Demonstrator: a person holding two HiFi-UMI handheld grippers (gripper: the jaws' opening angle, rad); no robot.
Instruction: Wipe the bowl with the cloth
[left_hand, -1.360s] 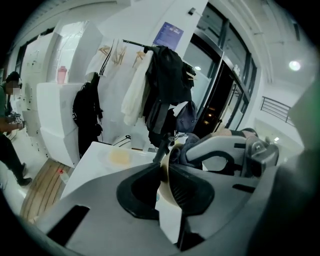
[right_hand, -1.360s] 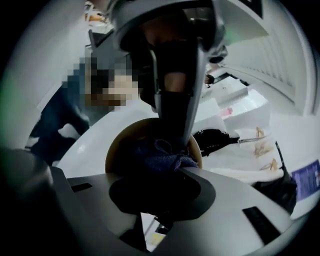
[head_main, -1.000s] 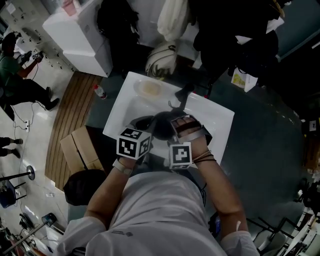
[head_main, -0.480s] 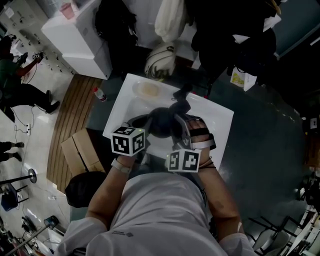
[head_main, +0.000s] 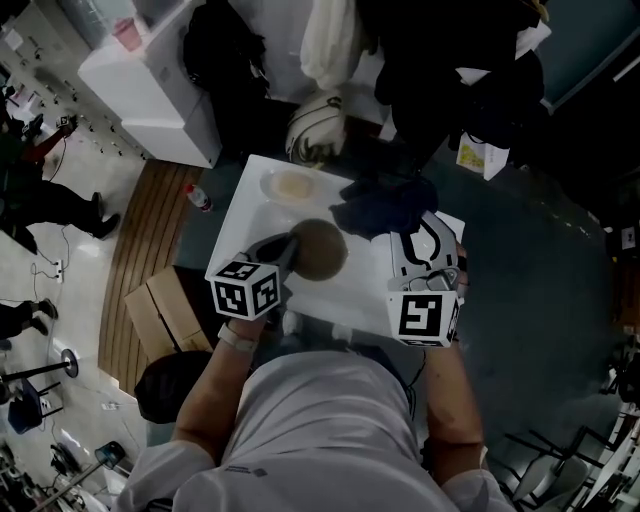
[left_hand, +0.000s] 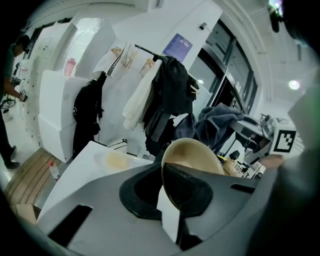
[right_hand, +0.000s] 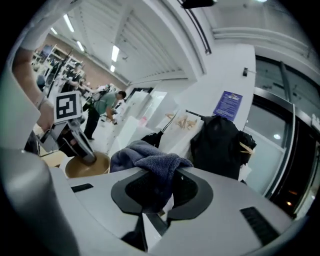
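1. Head view: the left gripper (head_main: 288, 247) clamps the rim of the brown bowl (head_main: 322, 250), which shows against the white table (head_main: 245, 205). The right gripper (head_main: 408, 228) is apart, to the bowl's right, with the dark cloth (head_main: 385, 208) bunched at its tip. A plate (head_main: 292, 183) sits near the table's far corner.
2. Left gripper view: the jaws pinch the bowl (left_hand: 195, 152) by its rim. The cloth (left_hand: 220, 120) hangs beyond, clear of the bowl.
3. Right gripper view: the jaws have just been closing and pinch a fold of the cloth (right_hand: 150, 162), which drapes over them. The bowl (right_hand: 87, 167) is off to the left in the left gripper (right_hand: 89, 157), not touching the cloth.
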